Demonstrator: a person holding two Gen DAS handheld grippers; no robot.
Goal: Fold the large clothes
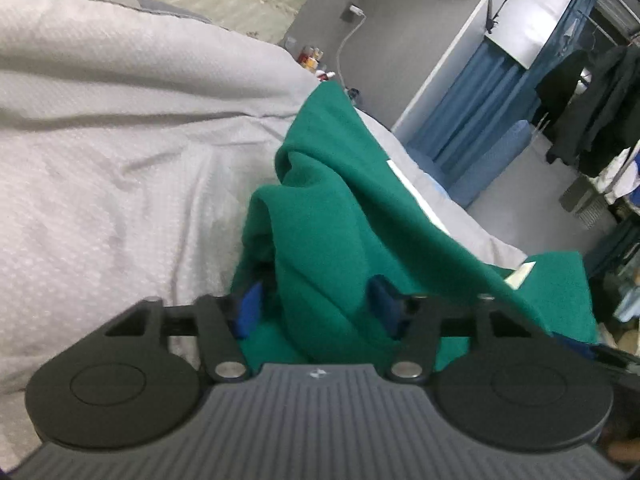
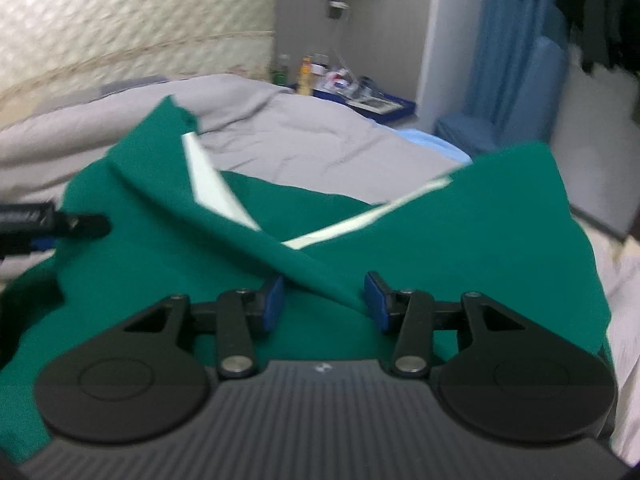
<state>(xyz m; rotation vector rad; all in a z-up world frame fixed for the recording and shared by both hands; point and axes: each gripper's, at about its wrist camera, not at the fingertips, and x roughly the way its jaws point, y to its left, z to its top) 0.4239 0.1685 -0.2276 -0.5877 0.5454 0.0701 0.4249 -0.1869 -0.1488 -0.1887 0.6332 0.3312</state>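
On the bed [image 1: 100, 160], your left tongs [image 1: 316, 304] and right tongs [image 2: 324, 300] each straddle a fold of green garment [image 2: 460, 248]; grip unclear.

Left gripper [image 1: 316, 304]: tilted downward, jaws partly apart. A thick fold of cloth [image 1: 320, 240] stands between the blue pads [image 1: 249, 308]; whether the pads press it cannot be told.

Right gripper [image 2: 324, 300]: tilted downward, jaws partly apart. A ridge of the cloth runs between its pads [image 2: 274, 300], nearer the right one; contact is unclear. The left gripper's black body shows to its left.
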